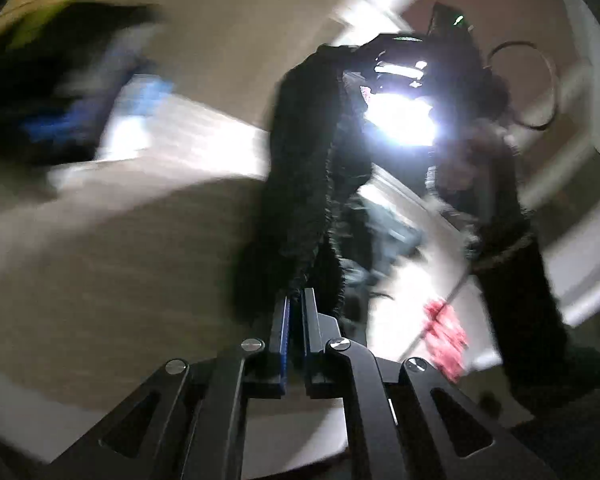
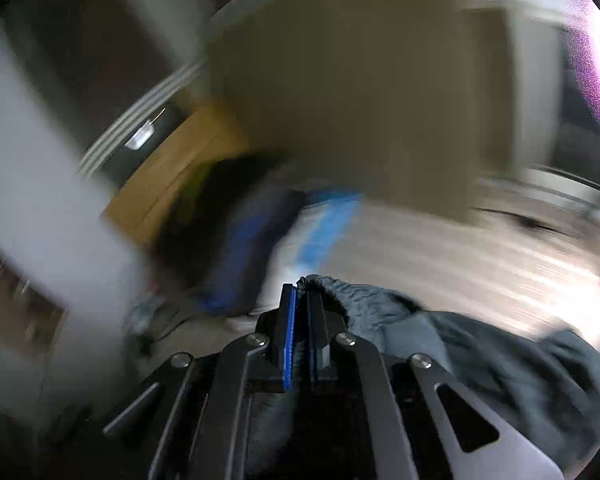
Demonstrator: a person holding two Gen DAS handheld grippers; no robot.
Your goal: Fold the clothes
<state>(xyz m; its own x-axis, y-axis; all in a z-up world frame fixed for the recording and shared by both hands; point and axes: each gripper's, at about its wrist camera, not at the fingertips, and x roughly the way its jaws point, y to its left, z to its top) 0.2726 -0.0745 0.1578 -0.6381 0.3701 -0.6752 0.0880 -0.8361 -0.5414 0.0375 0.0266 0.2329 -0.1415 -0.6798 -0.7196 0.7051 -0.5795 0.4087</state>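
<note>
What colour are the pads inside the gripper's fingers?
Blue, seen best in the right wrist view on the right gripper pads.

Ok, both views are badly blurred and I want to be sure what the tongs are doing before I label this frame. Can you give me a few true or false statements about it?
1. The left tongs are shut on the dark garment. True.
2. The right tongs are wide open and hold nothing. False: they are shut on a gathered edge of the dark garment.
3. In the left wrist view the garment hangs stretched away from the tongs. True.
4. The garment is bright yellow. False: it looks black to dark grey.
5. In the right wrist view the cloth trails off to the right of the tongs. True.
</note>
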